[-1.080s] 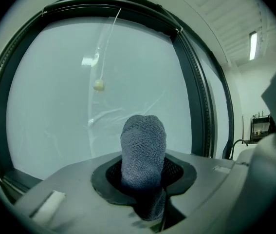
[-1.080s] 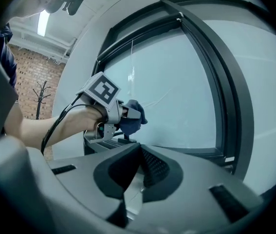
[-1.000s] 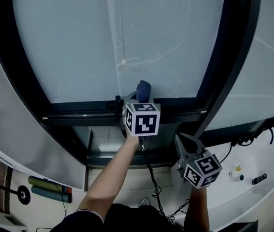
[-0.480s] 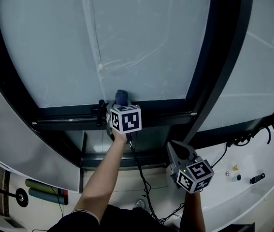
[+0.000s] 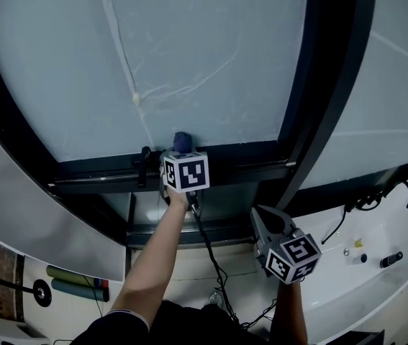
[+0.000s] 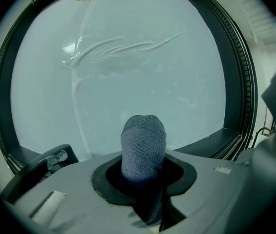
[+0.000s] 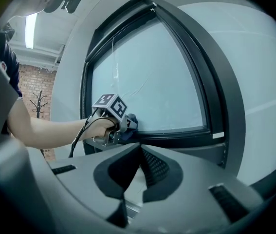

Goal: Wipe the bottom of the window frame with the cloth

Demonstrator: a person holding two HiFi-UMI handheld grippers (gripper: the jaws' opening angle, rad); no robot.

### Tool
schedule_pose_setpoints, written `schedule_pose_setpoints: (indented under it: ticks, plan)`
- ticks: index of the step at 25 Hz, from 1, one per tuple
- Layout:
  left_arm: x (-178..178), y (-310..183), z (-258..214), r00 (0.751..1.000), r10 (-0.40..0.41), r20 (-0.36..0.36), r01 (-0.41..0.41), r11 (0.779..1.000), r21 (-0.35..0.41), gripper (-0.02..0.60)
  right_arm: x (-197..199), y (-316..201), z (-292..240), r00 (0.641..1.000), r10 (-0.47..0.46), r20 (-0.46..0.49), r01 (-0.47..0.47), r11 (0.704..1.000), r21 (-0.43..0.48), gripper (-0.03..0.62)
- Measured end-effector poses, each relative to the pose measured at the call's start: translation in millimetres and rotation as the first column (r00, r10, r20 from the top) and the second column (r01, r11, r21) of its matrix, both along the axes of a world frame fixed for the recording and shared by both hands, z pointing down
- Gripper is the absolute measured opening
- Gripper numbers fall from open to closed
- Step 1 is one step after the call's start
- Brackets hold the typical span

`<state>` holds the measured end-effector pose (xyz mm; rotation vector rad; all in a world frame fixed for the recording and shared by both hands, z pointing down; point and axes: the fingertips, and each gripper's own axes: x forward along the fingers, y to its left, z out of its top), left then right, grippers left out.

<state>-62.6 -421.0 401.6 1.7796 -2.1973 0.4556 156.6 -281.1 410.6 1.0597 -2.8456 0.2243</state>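
Note:
A blue-grey cloth (image 5: 182, 141) sticks out of my left gripper (image 5: 180, 152), which is shut on it. The cloth's tip presses where the glass meets the black bottom rail of the window frame (image 5: 239, 153), just right of a small black latch (image 5: 144, 157). In the left gripper view the cloth (image 6: 142, 145) stands up between the jaws of that gripper (image 6: 142, 177), in front of the pane. My right gripper (image 5: 265, 218) hangs lower and to the right, away from the frame, shut and empty. The right gripper view shows the left gripper with the cloth (image 7: 131, 123) on the rail (image 7: 176, 133), beyond the right gripper (image 7: 140, 150).
A thick black mullion (image 5: 326, 85) rises right of the cloth. A cable (image 5: 207, 243) trails down from the left gripper. A white ledge (image 5: 383, 272) with small items lies lower right. Rolled mats (image 5: 74, 284) lie on the floor at lower left.
The head view has shifted, so the window sits further left in the picture. The left gripper keeps the cloth on the bottom rail beside the latch. The right gripper has barely moved.

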Motion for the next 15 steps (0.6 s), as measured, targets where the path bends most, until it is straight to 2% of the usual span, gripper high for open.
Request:
schedule_pose_setpoints:
  ticks: [7,15]
  plan:
    - [43.3,-18.7,1.6,0.996,0.091,-0.024,-0.091,0.996,-0.016,0.13,19.8,-7.4,1.3,0.999,0.044,-0.007,-0.044,0.999,-0.005,0.0]
    - [108.5,-40.0,2.0,0.976,0.216,-0.037,-0.217,0.976,-0.022,0.13,52.3,-10.2,2.9,0.993,0.115,-0.012,-0.115,0.993,-0.01,0.0]
